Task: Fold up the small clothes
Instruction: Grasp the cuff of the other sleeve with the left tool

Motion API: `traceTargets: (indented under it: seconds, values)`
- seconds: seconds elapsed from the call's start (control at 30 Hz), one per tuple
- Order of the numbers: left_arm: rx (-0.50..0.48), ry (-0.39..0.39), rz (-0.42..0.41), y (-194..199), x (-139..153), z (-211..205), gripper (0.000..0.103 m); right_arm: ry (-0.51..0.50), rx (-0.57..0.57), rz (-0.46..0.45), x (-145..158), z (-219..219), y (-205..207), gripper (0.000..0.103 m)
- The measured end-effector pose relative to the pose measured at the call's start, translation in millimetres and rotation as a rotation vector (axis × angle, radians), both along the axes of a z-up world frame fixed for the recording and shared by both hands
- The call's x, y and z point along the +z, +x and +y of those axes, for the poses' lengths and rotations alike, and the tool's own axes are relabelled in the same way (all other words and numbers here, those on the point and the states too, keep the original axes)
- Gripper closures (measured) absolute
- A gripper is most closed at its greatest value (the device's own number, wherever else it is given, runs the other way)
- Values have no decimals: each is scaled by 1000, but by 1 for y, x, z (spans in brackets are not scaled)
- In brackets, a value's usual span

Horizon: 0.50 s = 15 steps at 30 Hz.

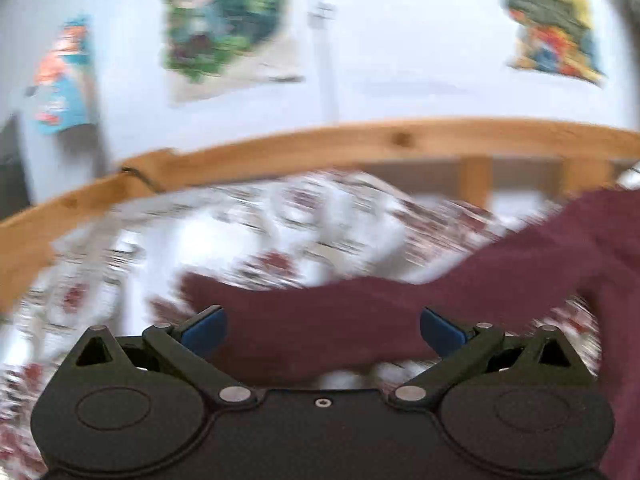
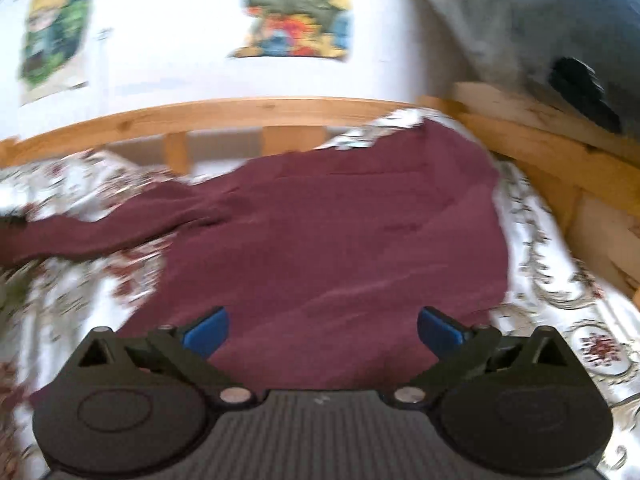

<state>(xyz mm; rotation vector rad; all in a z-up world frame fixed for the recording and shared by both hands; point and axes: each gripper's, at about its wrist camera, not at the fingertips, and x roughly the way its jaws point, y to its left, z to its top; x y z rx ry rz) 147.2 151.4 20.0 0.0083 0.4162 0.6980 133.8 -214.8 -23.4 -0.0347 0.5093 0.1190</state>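
Note:
A maroon garment (image 2: 328,232) lies spread on a floral bedsheet (image 2: 568,280), one sleeve stretching left. In the left wrist view the sleeve (image 1: 360,316) runs across in front of my left gripper (image 1: 323,330), which is open with the blue pads wide apart over the cloth. My right gripper (image 2: 323,330) is open too, its pads apart above the garment's near edge. Neither holds anything. Both views are blurred by motion.
A wooden bed rail (image 1: 360,140) curves behind the sheet, with slats (image 2: 292,140) below it. A white wall with colourful posters (image 2: 296,8) stands beyond. A grey and dark soft object (image 2: 560,40) sits at the upper right, by a wooden corner frame (image 2: 560,160).

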Motion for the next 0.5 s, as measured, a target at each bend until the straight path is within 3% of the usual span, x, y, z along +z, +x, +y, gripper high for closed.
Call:
traceTargets:
  seconds: [0.1, 0.27, 0.4, 0.5]
  values:
    - [99, -51, 3, -9, 8, 29, 1, -27, 63, -18, 1, 22, -16, 0]
    - [203, -111, 40, -5, -3, 69, 2, -30, 130, -24, 2, 44, -37, 0]
    - [195, -162, 24, -1, -7, 89, 11, -35, 146, -30, 4, 47, -46, 0]
    - [160, -132, 3, 6, -8, 90, 15, -20, 139, -29, 5, 42, -51, 0]
